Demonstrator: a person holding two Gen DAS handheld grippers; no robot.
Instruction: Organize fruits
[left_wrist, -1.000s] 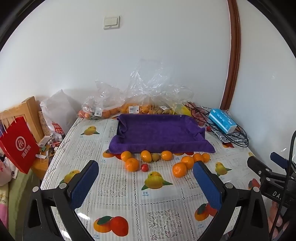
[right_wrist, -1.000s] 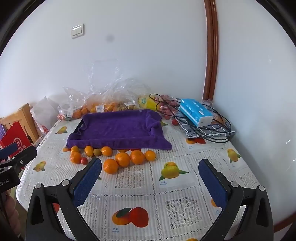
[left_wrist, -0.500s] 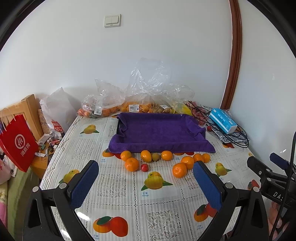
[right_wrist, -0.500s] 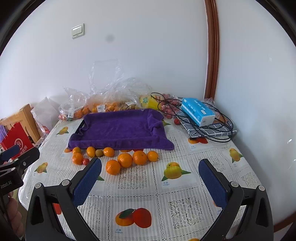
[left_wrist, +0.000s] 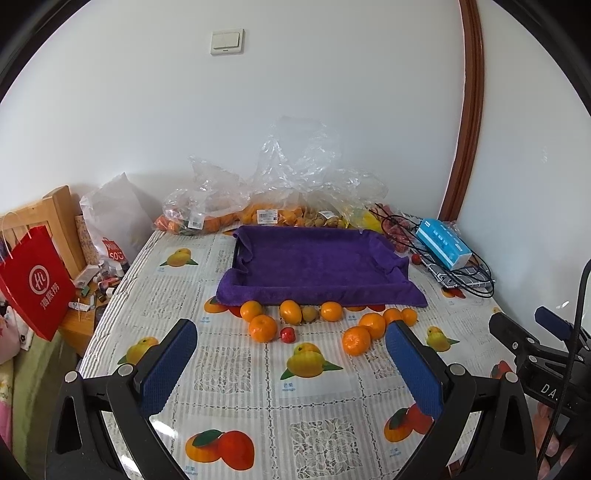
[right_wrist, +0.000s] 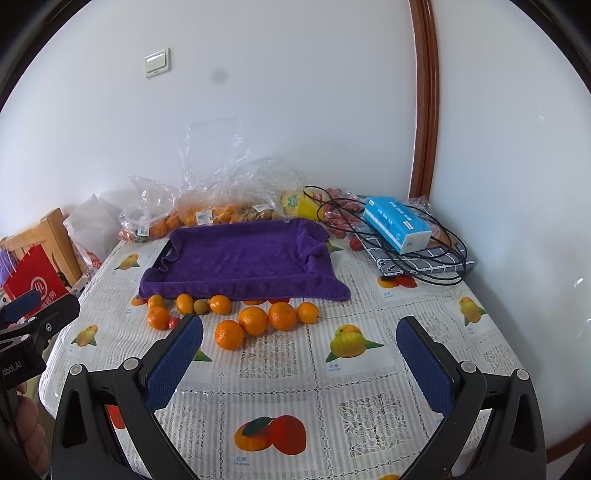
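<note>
Several oranges lie loose on the table in a row in front of a tray lined with a purple towel. Among them are a small red fruit and a greenish-brown fruit. My left gripper is open and empty, held above the table short of the fruit. My right gripper is open and empty, also short of the fruit. Each gripper shows at the edge of the other's view.
Clear plastic bags of fruit sit behind the tray by the wall. A blue tissue box lies on black cables and a checked cloth at right. A red paper bag and wooden furniture stand left of the table.
Both grippers have moved slightly forward toward the fruit and tray. Both stay open; the fruit has not moved.
</note>
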